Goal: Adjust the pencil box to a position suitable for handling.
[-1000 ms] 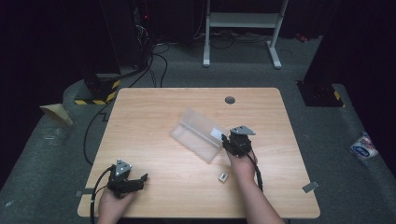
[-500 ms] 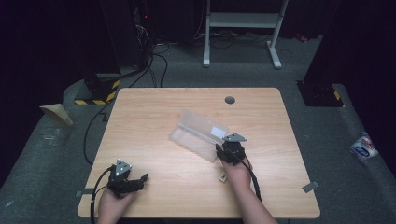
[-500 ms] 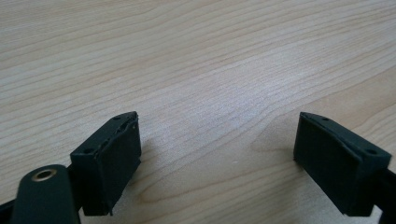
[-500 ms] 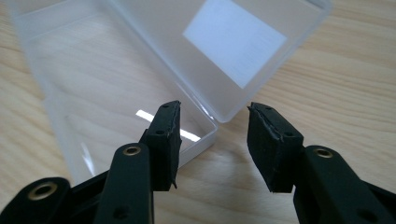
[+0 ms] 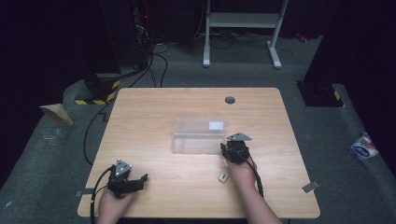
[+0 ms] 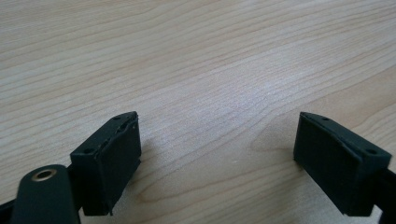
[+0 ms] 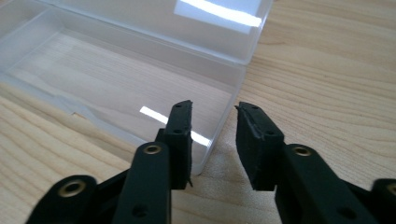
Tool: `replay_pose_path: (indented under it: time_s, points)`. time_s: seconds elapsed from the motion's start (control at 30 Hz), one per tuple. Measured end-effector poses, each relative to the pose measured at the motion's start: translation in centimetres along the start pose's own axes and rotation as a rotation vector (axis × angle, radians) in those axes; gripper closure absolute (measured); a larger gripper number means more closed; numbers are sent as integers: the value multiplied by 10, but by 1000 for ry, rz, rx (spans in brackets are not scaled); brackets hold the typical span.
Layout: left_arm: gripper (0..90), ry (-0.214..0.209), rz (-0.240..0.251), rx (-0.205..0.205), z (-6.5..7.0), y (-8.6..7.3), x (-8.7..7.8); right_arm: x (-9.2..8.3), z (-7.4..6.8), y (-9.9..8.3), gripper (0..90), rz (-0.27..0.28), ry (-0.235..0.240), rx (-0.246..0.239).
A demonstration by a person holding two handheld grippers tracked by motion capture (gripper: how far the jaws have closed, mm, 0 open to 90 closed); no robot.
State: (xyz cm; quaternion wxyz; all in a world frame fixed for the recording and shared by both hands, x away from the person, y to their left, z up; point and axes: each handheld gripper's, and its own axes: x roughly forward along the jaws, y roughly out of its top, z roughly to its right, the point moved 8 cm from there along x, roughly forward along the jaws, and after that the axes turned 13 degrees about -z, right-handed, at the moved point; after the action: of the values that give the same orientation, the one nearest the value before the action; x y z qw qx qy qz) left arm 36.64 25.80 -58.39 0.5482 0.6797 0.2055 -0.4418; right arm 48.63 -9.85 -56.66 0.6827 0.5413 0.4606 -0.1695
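Observation:
A clear plastic box lies in the middle of the wooden table, its lid open and standing at the back. It looks empty in the right gripper view, box. My right gripper is at the box's right end. Its jaws have just been closing and stand a little apart, straddling the box's near right corner; the right pad is off the wall. A small pale block lies beside the right hand. My left gripper rests at the front left, open over bare wood.
A round dark grommet sits near the table's back edge. Cables run off the table's left side to black equipment on the floor. A white stand is behind the table.
The box has swung from a diagonal lie to square with the table's edges. The right gripper shifted left and nearer along with it. The left gripper has not moved.

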Motion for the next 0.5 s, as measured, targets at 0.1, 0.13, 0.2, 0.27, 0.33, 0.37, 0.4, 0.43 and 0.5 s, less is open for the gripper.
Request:
replay_pose_path:
  time_s: [0.1,0.13,0.2,0.27,0.33,0.37,0.4,0.43,0.5]
  points:
    - [151,0,0,0,0,0,0,6,2,-1,706,-6,4,13]
    - [151,0,0,0,0,0,0,6,2,-1,706,-6,4,13]
    - [151,-1,0,0,0,0,0,6,2,-1,710,-8,1,9]
    - [151,0,0,0,0,0,0,6,2,-1,718,-6,-2,1]
    - [151,-1,-1,1,0,0,0,6,2,-1,720,-9,-4,1]
    - [151,-1,-1,1,0,0,0,5,2,0,698,-4,3,4]
    - [151,-1,-1,1,0,0,0,5,2,0,698,-4,3,4]
    - [151,-1,-1,1,0,0,0,2,2,2,666,13,8,2]
    - [151,-2,0,2,0,0,0,-1,1,3,651,19,14,3]
